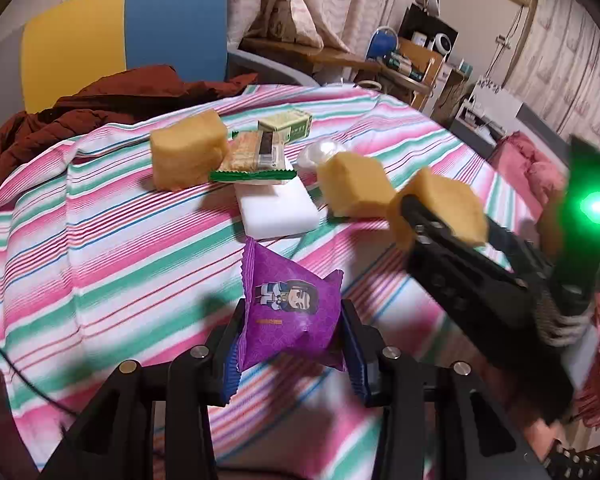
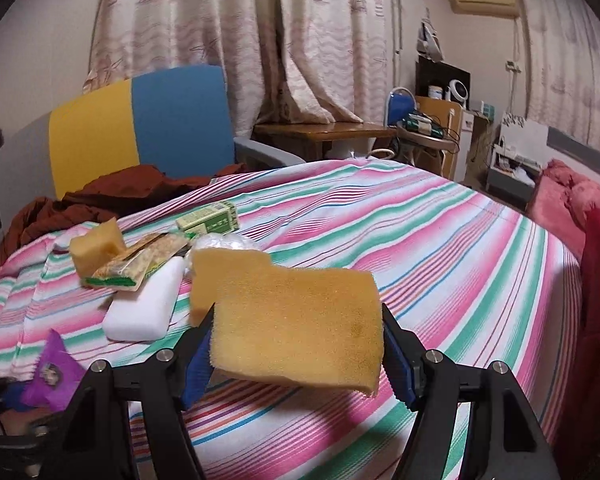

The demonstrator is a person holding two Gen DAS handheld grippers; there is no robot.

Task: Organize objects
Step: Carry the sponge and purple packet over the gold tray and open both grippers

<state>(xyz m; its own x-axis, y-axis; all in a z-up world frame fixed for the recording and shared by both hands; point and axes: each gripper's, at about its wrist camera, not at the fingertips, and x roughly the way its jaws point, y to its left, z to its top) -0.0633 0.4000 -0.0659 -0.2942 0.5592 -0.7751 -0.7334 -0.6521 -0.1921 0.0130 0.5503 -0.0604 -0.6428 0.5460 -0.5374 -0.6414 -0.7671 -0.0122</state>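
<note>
purple snack packet [image 1: 290,312] sitting pinched in left gripper [image 1: 292,344] above the striped bed's near edge; right gripper [image 2: 296,344] squeezing yellow sponge [image 2: 300,320] (soft, light; hold mid-body).

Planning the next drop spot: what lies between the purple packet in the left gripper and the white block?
Only bare striped cloth. In the left wrist view the purple packet, held in the left gripper, sits just short of the white block, with nothing lying in between.

blk left gripper [image 1: 290,354], blue ribbed pads [image 1: 230,368], silver screws
</note>
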